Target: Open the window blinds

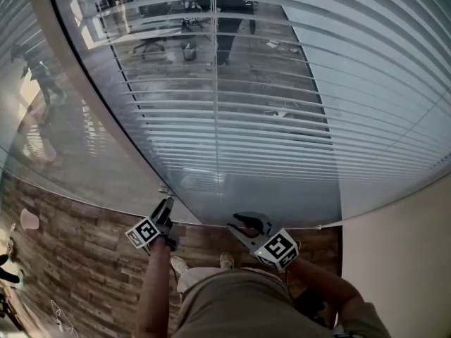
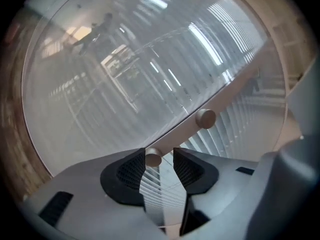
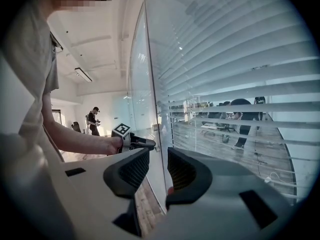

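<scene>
White slatted blinds (image 1: pixel 268 118) hang behind the glass, their slats tilted partly apart so the room beyond shows through. A beige frame bar (image 2: pixel 227 91) carries two round knobs. The lower knob (image 2: pixel 152 158) sits between the jaws of my left gripper (image 2: pixel 159 160), against the left pad, with a gap to the right pad. The upper knob (image 2: pixel 205 118) stands free. In the head view my left gripper (image 1: pixel 163 213) reaches the frame post (image 1: pixel 106 111). My right gripper (image 1: pixel 243 224) hovers open before the blinds, nothing between its pads (image 3: pixel 136 170).
A plain glass pane (image 1: pixel 56 139) stands left of the post, above a wood-plank floor (image 1: pixel 77 238). A beige wall (image 1: pixel 409 245) closes the right side. People and office chairs show beyond the glass. My left gripper (image 3: pixel 150 145) also appears in the right gripper view.
</scene>
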`<state>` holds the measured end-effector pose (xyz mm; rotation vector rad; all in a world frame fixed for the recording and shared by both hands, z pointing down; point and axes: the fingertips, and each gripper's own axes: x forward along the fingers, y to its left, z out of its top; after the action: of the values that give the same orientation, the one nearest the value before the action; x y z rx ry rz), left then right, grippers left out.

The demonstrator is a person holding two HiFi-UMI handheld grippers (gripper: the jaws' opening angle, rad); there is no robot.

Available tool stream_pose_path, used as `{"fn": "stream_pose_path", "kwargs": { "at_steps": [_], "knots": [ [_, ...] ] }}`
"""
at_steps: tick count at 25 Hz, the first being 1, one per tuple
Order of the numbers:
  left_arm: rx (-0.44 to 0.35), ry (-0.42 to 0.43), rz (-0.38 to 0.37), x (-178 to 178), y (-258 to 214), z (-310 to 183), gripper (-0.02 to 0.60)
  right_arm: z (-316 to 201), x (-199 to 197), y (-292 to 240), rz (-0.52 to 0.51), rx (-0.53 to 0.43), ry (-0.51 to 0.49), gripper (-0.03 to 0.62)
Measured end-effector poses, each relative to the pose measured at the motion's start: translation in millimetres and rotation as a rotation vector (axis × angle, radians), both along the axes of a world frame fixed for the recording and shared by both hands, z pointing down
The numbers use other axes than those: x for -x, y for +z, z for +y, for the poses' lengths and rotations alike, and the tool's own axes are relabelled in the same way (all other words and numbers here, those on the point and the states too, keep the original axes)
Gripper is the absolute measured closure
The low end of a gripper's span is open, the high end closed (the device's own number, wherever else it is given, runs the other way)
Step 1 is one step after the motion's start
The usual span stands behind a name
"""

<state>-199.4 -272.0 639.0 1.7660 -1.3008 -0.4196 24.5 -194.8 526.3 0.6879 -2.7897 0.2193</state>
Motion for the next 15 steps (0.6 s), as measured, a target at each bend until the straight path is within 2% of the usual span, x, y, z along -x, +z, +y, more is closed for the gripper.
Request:
{"fn": "stream_pose_path", "kwargs": {
  "at_steps": [3,4,5,7,10,11,15],
  "knots": [
    [-0.098,-0.023,-0.251,8.7,-30.4,7.9,0.416,3.8,-0.8,2.2,-0.001,-0.003,0.002,0.473],
    [-0.138,-0.021,-0.303,7.8,-42.4,9.3,0.416,4.4,-0.7,3.4,-0.002,-0.003,0.002,0.473],
    [-0.174,-0.014,-0.324,5.0,-54.9,10.0,0.416,5.0,-0.2,4.3,-0.002,-0.002,0.000,0.473],
    [-0.219,-0.010,-0.273,-0.1,-75.5,9.6,0.416,5.7,1.9,5.7,0.000,0.004,-0.006,0.473],
    [-0.227,-0.040,-0.099,1.6,-90.6,5.4,0.416,4.0,7.9,1.8,0.000,0.003,-0.014,0.473],
    [-0.222,-0.046,-0.073,1.9,-92.7,3.7,0.413,3.4,9.6,0.1,-0.001,0.003,-0.016,0.473],
    [-0.215,-0.046,-0.050,-1.2,-95.8,-3.3,0.411,2.1,11.1,-1.2,0.000,0.000,-0.020,0.473]
  ]
}}
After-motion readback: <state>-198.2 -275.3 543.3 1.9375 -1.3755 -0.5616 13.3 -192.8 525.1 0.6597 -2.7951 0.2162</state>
